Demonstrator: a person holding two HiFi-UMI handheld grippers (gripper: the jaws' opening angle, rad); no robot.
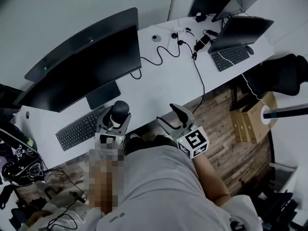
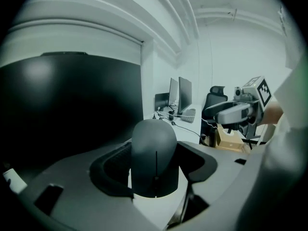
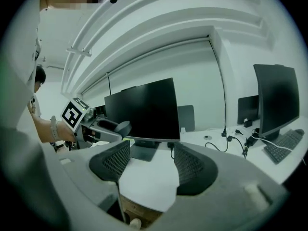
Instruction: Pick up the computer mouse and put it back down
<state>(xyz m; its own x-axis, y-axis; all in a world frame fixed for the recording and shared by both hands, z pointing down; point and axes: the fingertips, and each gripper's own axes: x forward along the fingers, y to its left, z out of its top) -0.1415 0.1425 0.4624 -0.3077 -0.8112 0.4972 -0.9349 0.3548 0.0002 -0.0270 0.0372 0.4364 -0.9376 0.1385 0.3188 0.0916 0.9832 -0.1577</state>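
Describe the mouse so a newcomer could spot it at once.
Find the big black monitor at the left end of the long white desk. Just before its stand, right of the dark keyboard, sits the left tool. The mouse is the rounded dark dome between its jaws; the right tool holds nothing.

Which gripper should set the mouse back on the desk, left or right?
Left. The left gripper is shut on the mouse, with the white desk just beneath. The right gripper is open and empty, off to the side near the desk edge.
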